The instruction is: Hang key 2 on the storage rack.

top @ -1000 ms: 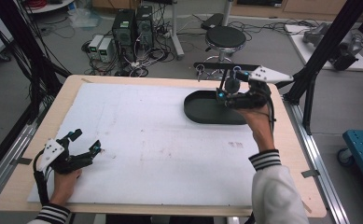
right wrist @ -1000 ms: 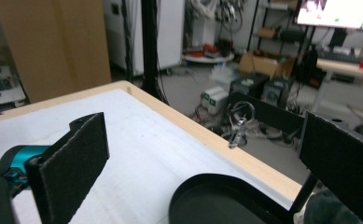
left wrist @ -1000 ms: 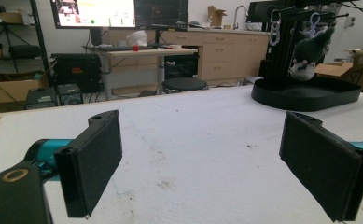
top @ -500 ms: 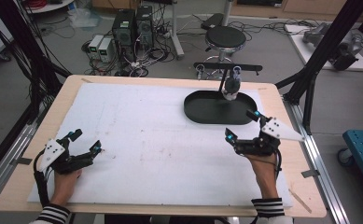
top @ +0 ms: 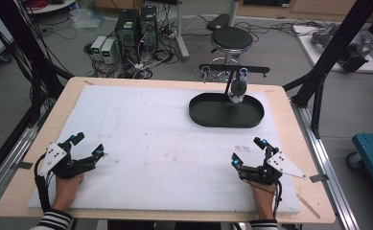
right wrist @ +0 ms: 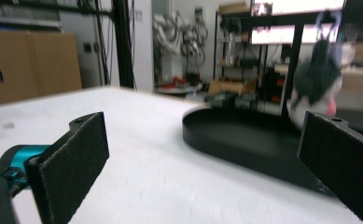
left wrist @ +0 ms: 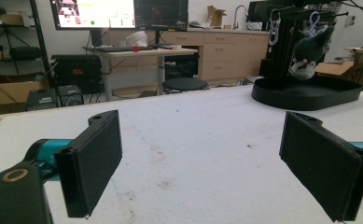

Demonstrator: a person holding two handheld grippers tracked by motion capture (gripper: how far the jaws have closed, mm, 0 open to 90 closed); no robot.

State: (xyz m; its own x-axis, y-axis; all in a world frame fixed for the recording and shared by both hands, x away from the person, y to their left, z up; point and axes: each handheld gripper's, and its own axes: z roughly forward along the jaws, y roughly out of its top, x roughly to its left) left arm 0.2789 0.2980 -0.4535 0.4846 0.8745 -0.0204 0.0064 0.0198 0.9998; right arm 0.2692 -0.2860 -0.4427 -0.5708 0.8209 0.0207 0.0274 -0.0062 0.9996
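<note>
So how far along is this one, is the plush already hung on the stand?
Looks done: the dark grey and white plush toy hangs by its clip from the black stand's crossbar, above the black oval tray. In hand: nothing; the left gripper and right gripper are open and empty at the near edge of the white foam mat. Nothing visibly left.

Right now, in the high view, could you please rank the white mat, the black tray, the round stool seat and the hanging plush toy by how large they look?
1. White mat
2. Black tray
3. Stool seat, farther from the camera, so its rank is unsure
4. Plush toy
</note>
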